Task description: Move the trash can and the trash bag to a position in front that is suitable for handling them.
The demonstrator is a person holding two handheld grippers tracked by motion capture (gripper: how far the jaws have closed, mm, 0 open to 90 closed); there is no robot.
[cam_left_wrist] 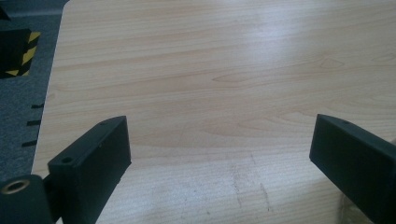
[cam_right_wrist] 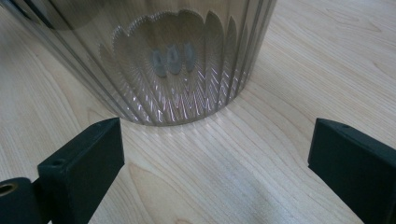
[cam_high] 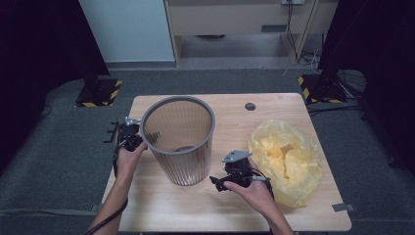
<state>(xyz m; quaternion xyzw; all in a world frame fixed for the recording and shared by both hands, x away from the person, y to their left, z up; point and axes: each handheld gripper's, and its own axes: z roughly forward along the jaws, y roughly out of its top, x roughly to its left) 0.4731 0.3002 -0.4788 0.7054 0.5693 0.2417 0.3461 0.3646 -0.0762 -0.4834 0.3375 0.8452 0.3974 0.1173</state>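
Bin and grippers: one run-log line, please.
left gripper: open, beside bin | right gripper: open, facing bin base | yellow bag: on table, untouched

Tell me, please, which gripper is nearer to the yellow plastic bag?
The right gripper is nearer: it sits just left of the yellow plastic bag, between it and the wastebasket. The left gripper is on the wastebasket's far side, at the table's left edge.

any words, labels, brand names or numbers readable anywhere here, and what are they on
No readable text anywhere.
Bin: ribbed clear wall, no label; the grey marks on its base in the right gripper view are too blurred to read.
Yellow bag: no print visible.
Stand bases: yellow-black hazard stripes, no words.
Table: bare wood, no writing.
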